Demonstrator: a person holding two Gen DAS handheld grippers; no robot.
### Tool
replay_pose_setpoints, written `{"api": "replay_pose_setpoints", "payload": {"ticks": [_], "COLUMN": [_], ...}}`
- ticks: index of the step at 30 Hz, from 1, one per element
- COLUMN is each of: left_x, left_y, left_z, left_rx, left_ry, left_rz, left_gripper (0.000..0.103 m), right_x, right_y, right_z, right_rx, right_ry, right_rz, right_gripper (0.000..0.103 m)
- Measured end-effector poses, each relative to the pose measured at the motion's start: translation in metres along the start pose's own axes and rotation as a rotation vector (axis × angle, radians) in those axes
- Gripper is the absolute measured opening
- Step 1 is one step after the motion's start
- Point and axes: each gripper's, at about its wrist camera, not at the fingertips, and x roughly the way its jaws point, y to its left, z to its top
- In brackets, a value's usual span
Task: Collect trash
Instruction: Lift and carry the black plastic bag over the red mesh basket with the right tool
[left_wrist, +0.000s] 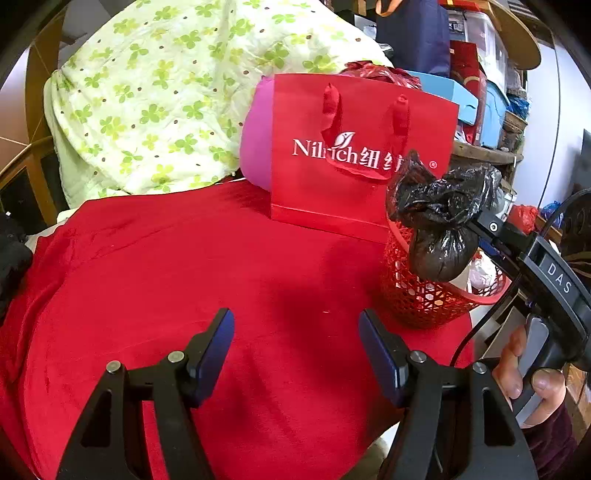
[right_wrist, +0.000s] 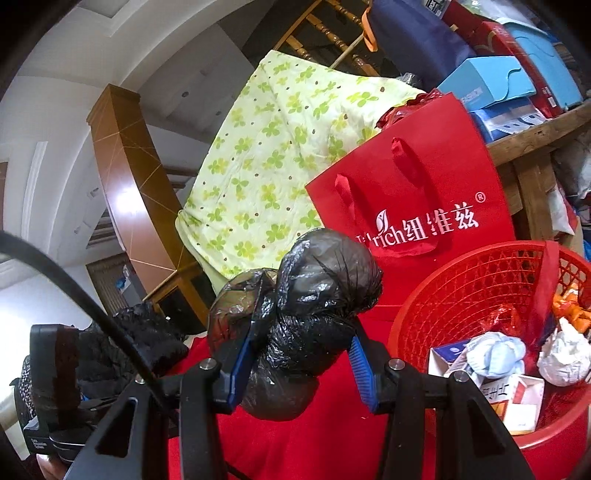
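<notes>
While the left gripper (left_wrist: 296, 345) hovers over the red cloth (left_wrist: 166, 280) on the worktop, its jaws stand apart with nothing between them. At far left lies a green-flowered quilt (left_wrist: 159, 92), and right of it a pink cushion (left_wrist: 256, 144) sits behind a red paper bag (left_wrist: 364, 147). Further right, the right gripper (right_wrist: 301, 363) has its jaws clamped on a knotted black trash bag (right_wrist: 314, 295), held in the air just above the near-left rim of a red basket (right_wrist: 476, 280). The basket stands near the worktop's right edge, in front of the paper bag, holding crumpled paper (right_wrist: 561, 356) and small cartons (right_wrist: 517, 400).
</notes>
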Motion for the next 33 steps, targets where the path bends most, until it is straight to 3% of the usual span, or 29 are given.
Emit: {"api": "replay_pose_setpoints", "payload": {"ticks": [21,33], "left_x": [0.004,0.014], "left_y": [-0.036,-0.041], "left_z": [0.008,0.002], "left_rx": [0.057,0.060], "left_ry": [-0.002,0.019], "left_rz": [-0.060,-0.092], "left_gripper": [0.071,0.071], "right_x": [-0.045,-0.048], "right_y": [-0.021,-0.027], "right_z": [0.001,0.001], "right_rx": [0.033,0.030], "right_ry": [-0.076,-0.081], "right_rz": [-0.055,-0.084], "right_gripper": [0.051,0.051]}}
